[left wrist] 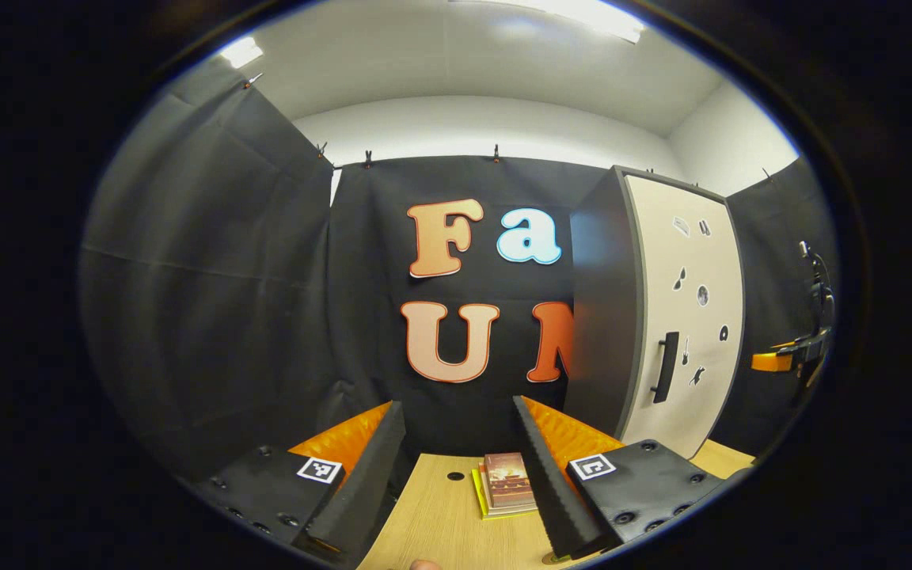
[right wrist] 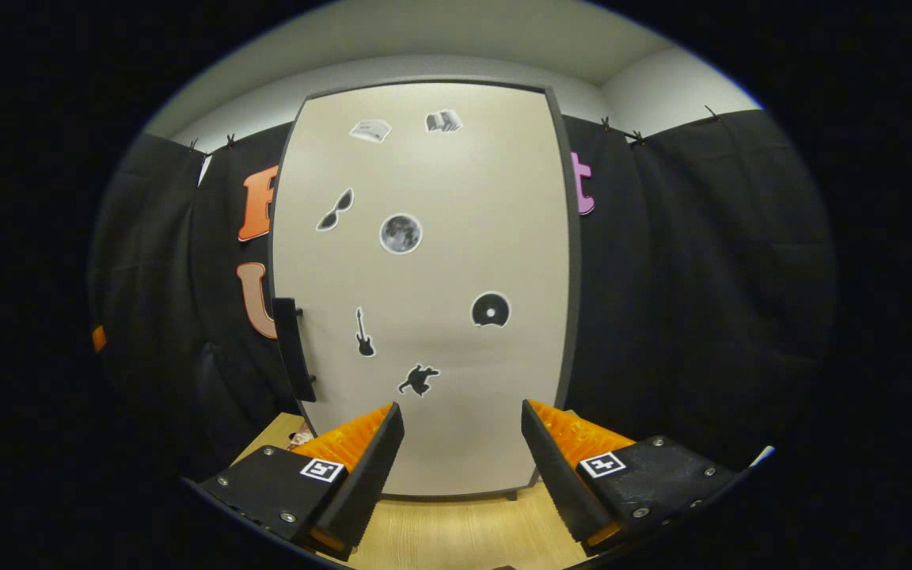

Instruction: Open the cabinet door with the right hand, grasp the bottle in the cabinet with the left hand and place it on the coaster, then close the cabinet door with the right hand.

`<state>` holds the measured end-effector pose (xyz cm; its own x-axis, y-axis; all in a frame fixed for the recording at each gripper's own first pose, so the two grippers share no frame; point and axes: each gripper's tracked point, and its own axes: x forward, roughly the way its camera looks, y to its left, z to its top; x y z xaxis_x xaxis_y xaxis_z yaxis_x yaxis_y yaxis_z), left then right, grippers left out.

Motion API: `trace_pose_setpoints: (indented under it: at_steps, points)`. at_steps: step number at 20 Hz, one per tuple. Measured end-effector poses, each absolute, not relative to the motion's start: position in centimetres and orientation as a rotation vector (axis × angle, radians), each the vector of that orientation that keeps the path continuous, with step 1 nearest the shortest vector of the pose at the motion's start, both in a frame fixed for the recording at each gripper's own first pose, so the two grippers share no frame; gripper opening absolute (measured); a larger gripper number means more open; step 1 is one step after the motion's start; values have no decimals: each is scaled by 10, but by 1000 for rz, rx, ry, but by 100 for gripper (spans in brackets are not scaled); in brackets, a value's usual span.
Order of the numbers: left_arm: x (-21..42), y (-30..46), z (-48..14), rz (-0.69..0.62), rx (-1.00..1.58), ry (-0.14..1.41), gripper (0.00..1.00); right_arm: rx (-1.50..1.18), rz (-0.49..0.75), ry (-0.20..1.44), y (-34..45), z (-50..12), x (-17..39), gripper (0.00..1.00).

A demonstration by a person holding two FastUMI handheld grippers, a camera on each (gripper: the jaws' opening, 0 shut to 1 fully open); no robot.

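Note:
The cabinet (left wrist: 606, 317) stands on the wooden table at the right of the left gripper view, its pale door (left wrist: 689, 317) shut, with a dark vertical handle (left wrist: 666, 366). In the right gripper view the same door (right wrist: 424, 277) faces me straight on, with stickers on it and the handle (right wrist: 294, 348) at its left edge. My right gripper (right wrist: 462, 459) is open in front of the door's lower part, apart from it. My left gripper (left wrist: 457, 459) is open above the table with nothing between its fingers. The other gripper (left wrist: 800, 352) shows at the far right of the left gripper view.
A small stack of books (left wrist: 506, 484) lies on the wooden table (left wrist: 440, 522) just ahead of the left gripper. Black cloth walls close in the booth behind and to both sides. Bare table (right wrist: 464, 530) runs in front of the cabinet.

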<state>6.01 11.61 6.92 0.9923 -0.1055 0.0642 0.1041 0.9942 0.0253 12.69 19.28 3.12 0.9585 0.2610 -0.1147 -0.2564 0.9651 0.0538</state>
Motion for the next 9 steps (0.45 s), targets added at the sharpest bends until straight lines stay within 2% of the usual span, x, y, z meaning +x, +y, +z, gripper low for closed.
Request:
trace_pose_setpoints:
  at_steps: [7, 9]
  points:
    - [45, 108, 120, -86, 48, -133, 89, 2, 176, -7, 100, 111, 67, 92]
    - [37, 108, 132, -75, 46, -145, 96, -11, 163, -33, 82, 126, 50, 93]
